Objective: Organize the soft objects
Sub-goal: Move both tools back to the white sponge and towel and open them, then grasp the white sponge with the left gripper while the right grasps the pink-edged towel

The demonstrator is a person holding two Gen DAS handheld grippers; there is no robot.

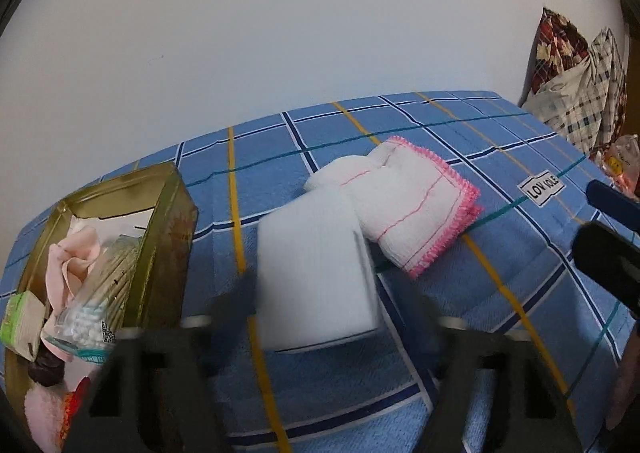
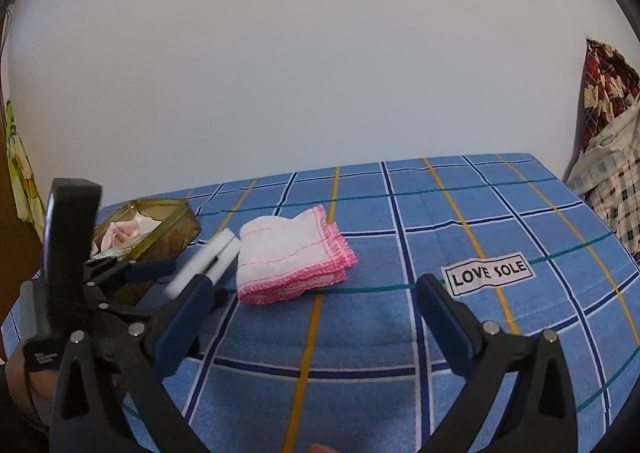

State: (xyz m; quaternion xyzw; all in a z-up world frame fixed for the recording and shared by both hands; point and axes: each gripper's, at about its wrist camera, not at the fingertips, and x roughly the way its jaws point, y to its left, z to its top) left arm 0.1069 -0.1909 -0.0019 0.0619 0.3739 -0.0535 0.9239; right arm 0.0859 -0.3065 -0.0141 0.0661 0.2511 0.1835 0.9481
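White wall backs a surface draped in a blue plaid cloth bearing a "LOVE SOLE" label. At its left end stands an open gold tin with a pink cloth and a bag of cotton swabs inside. Near the middle lies a folded white towel with pink edging. The left gripper has a white sponge between its fingers, lifted beside the towel and just right of the tin; motion blur hides whether the pads press on it. The right gripper stands wide open over the cloth, nothing between its fingers. Patterned bedding is piled at far right.
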